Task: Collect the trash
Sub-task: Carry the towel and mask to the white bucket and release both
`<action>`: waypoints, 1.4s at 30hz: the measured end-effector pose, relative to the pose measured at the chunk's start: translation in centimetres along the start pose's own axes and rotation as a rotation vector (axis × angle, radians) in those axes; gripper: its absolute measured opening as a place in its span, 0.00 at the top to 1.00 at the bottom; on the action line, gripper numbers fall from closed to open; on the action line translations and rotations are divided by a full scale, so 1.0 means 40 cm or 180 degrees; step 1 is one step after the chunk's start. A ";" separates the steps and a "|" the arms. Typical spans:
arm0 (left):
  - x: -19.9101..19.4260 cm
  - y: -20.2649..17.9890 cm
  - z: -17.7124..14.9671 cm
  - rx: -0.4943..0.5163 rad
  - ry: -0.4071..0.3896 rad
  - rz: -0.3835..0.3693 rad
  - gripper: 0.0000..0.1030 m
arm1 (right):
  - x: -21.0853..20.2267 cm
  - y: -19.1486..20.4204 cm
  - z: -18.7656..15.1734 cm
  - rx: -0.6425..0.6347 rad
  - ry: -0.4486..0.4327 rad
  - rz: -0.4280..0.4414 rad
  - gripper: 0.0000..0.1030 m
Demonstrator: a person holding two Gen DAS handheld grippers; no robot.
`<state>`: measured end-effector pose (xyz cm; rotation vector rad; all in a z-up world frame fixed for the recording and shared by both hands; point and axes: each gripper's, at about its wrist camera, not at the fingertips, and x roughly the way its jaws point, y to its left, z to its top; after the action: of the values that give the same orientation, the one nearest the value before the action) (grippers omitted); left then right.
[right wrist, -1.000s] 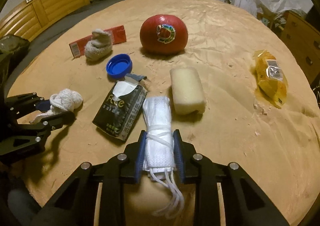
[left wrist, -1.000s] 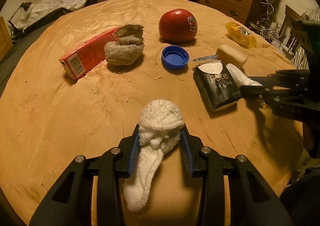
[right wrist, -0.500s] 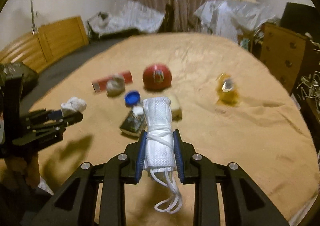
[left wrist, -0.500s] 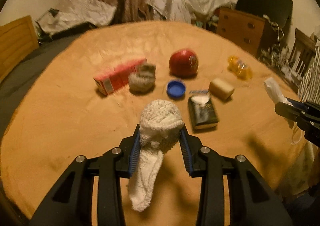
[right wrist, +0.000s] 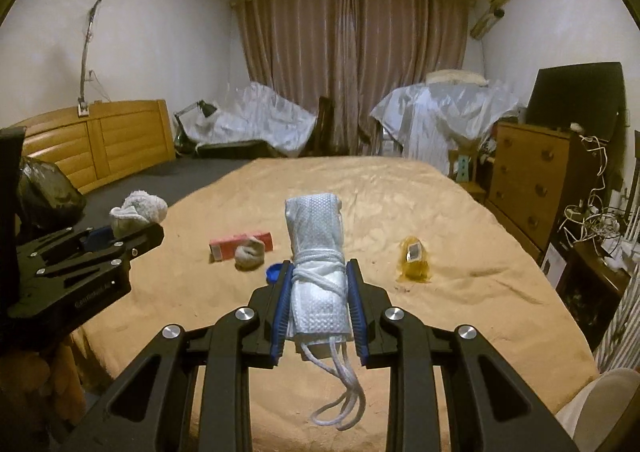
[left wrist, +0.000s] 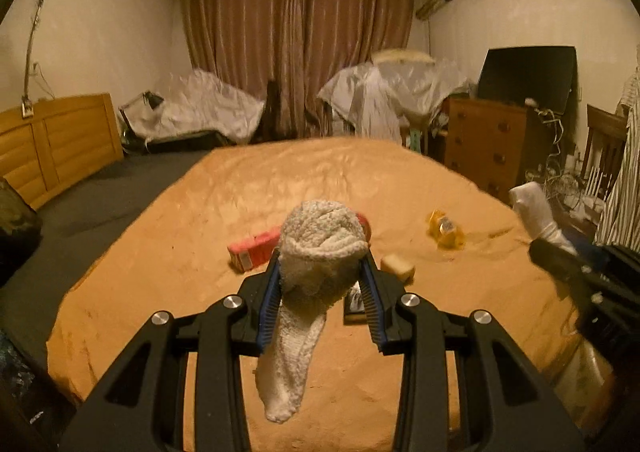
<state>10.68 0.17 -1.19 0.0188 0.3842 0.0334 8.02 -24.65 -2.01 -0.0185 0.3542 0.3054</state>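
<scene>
My left gripper (left wrist: pixel 320 284) is shut on a white terry sock (left wrist: pixel 316 264) whose toe hangs down between the fingers. It is held high above the orange bedspread (left wrist: pixel 160 272). My right gripper (right wrist: pixel 318 292) is shut on a rolled white face mask (right wrist: pixel 318 248) tied with its ear loops, which dangle below. Each gripper shows in the other's view, the left one (right wrist: pixel 120 236) at the left edge and the right one (left wrist: pixel 560 252) at the right edge. On the bedspread (right wrist: pixel 460 211) lie a red carton (right wrist: pixel 240 244), a grey sock (right wrist: pixel 250 254), a blue cap (right wrist: pixel 274 274) and a yellow wrapper (right wrist: pixel 414 262).
A pale sponge (left wrist: pixel 398 268) and a dark tissue pack (left wrist: pixel 354 304) lie behind my left fingers. A black bag (right wrist: pixel 44 191) sits at the left. A wooden dresser (right wrist: pixel 528 183) and cables stand at the right. Plastic-covered furniture and curtains are at the back.
Both grippers have risen and pulled back from the bedspread with their loads still held. The items on the bed look smaller and farther, and the room's walls have come into view.
</scene>
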 end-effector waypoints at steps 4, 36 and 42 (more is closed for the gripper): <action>-0.024 -0.033 0.008 0.0042 -0.0081 -0.0021 0.66 | -0.047 0.006 0.006 0.0019 -0.0066 -0.0022 0.73; -0.036 -0.262 0.062 0.0334 -0.0066 -0.0754 0.66 | -0.338 -0.189 0.002 0.0155 -0.0041 -0.0629 0.73; -0.049 -0.400 0.067 0.0483 -0.0044 -0.1099 0.66 | -0.453 -0.328 -0.017 0.0236 0.0032 -0.0939 0.73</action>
<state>10.34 -15.93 1.63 0.1021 0.3713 -0.3369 -4.48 -42.48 3.11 0.0008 0.3673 0.0001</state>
